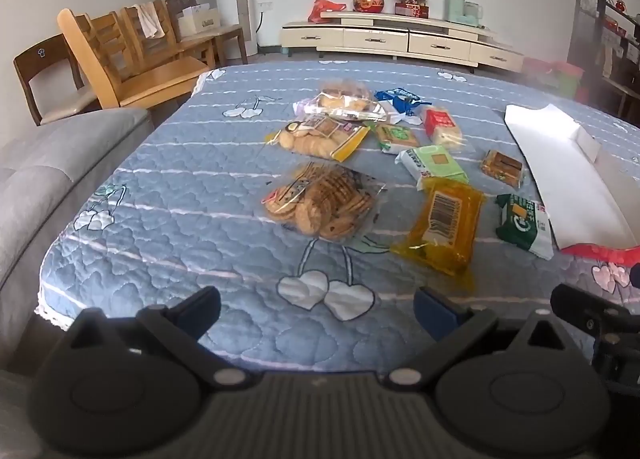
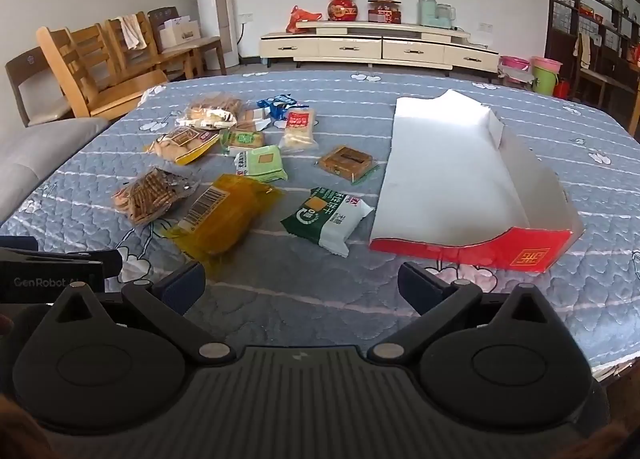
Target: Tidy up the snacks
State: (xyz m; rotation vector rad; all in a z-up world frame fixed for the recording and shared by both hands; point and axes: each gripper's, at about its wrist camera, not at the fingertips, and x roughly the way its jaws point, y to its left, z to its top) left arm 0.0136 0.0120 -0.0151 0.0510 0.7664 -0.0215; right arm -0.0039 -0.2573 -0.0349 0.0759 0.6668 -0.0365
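Several snack packs lie on a blue quilted table cover (image 1: 160, 219). A clear bag of brown biscuits (image 1: 320, 203) (image 2: 152, 195) is nearest on the left, with a yellow pack (image 1: 444, 227) (image 2: 224, 219) and a green-and-white pack (image 1: 524, 225) (image 2: 326, 219) beside it. An empty white box with a red front (image 2: 460, 179) (image 1: 568, 179) lies at the right. My left gripper (image 1: 316, 309) is open and empty above the near edge. My right gripper (image 2: 302, 285) is open and empty, in front of the box and the green-and-white pack.
More packs lie further back: a bag of round biscuits (image 1: 320, 137), a light green pack (image 1: 436, 163), a red-and-white pack (image 1: 442, 127), a blue pack (image 1: 400, 99). Wooden chairs (image 1: 132, 59) and a grey sofa (image 1: 48, 163) stand at the left. A low cabinet (image 1: 400, 39) is behind.
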